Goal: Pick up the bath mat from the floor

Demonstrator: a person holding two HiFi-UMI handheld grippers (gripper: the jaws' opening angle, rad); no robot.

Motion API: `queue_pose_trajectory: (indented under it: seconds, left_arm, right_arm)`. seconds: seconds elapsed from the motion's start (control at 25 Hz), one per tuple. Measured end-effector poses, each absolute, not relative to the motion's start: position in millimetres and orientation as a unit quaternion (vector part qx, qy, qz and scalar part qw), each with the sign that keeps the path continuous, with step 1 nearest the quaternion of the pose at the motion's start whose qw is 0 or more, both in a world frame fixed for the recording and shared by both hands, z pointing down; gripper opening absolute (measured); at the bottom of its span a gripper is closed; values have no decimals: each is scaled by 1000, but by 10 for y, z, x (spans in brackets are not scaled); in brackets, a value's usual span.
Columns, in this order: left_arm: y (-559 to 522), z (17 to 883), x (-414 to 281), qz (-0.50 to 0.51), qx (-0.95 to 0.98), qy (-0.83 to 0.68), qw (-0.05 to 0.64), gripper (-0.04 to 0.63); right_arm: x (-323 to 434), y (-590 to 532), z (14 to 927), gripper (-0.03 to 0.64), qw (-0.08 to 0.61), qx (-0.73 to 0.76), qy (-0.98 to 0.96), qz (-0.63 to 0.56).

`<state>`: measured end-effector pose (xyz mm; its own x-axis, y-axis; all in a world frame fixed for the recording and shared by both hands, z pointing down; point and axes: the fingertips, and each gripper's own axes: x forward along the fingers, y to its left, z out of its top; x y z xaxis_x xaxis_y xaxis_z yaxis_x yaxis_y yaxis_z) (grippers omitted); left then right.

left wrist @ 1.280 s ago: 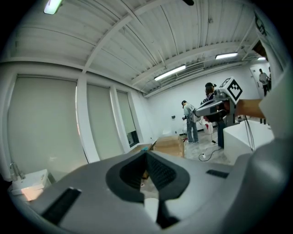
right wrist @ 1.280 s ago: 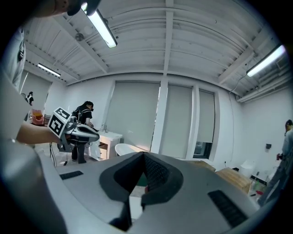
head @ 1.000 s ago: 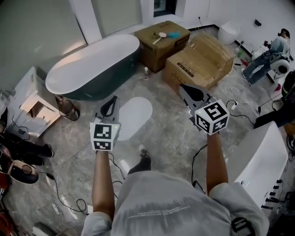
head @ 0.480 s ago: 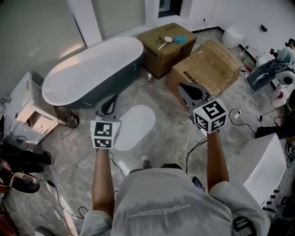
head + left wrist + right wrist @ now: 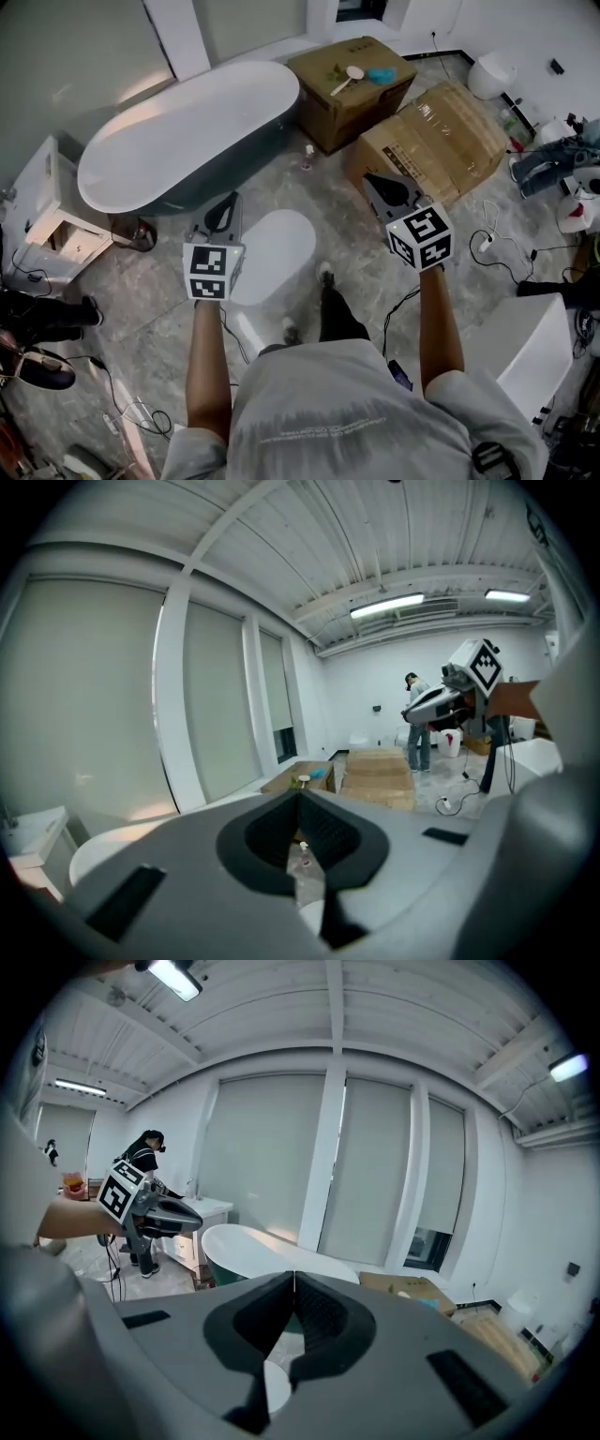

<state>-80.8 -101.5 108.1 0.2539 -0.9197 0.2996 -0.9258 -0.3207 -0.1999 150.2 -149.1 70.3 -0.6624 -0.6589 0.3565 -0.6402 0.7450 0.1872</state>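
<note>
Head view: we hold both bare forearms straight forward, with the left gripper and right gripper side by side, each with its jaws closed on nothing. The white oval bath mat lies flat on the grey marble floor beneath. It sits between the two grippers, nearer the left, and is untouched. The left gripper view adds ceiling strip lights, which the head view does not reach.

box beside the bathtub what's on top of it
On the box lie a white long-handled spoon and a blue thing. Its flaps are shut, hiding the inside.
</note>
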Motion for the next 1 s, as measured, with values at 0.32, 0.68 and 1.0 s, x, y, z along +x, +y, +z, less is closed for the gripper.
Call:
queue_pose_trajectory:
  seconds: [0.32,0.68,1.0]
  left_arm:
    - [-1926,1467,-780,208,758,-615,57,17]
    - [-2708,2331,-898,236,714,-646,128,17]
    - [-2800,3663,-1100,232,698,-651,189,17]
  right_arm:
    - [1495,-2674,1105,15,223,294,-929,8]
    - [1177,-3732,2150,53,247,210,-943,75]
    - [916,-3887,3716,111,293,184,-926,149]
